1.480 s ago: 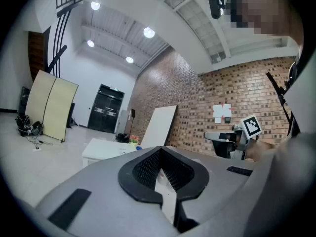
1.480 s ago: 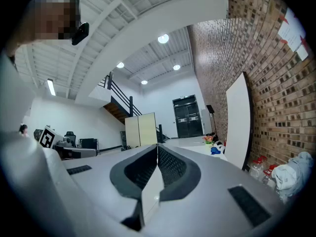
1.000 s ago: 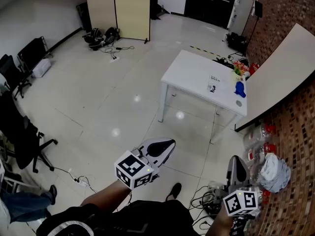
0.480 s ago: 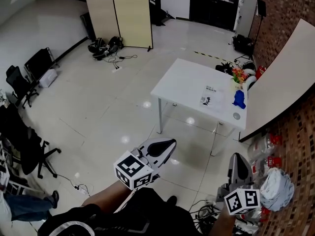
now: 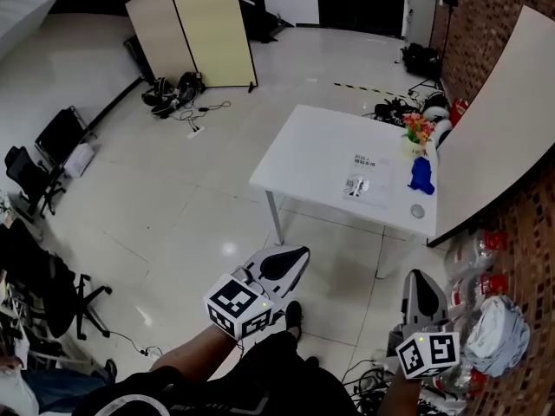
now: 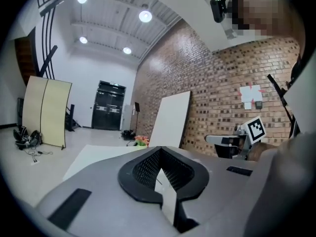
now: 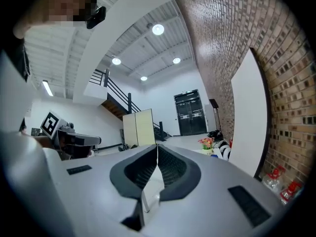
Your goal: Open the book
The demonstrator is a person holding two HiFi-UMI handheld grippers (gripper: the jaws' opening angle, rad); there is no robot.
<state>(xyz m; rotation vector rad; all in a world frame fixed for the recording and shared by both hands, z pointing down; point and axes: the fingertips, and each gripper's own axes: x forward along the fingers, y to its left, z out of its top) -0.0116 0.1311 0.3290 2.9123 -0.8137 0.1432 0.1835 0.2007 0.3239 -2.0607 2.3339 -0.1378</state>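
Person stands on the tiled floor (image 5: 173,189), a gripper in each hand, both held out in front at about the same level.

Left gripper (image 5: 299,255): marker cube nearest the body, nose pointing toward the worktop (image 5: 303,154). In the left gripper view the fingers (image 6: 143,168) are closed tip to tip, with nothing between them. Past the tips that view shows the near end of the worktop and the flowers (image 6: 140,140).

Right gripper (image 5: 419,279): off to the right, near the brick wall (image 5: 520,232). In the right gripper view its fingers (image 7: 174,170) are also pressed together and hold nothing.

Book (image 5: 363,181): lies flat and closed on the white worktop, toward the right end, well apart from both grippers. Cover is pale with small dark print; the print is too small to read.

Other items on the worktop:
- flowers at the far right corner
- blue object (image 5: 422,176) just right of the book
- small round grey object (image 5: 419,211) near the right front edge

Surroundings: large white board (image 5: 494,120) leans against the brick wall behind the worktop. A folding screen (image 5: 191,33) stands at the far side of the room. Black chairs (image 5: 35,163) sit along the left. Cables lie on the floor by the person's feet.
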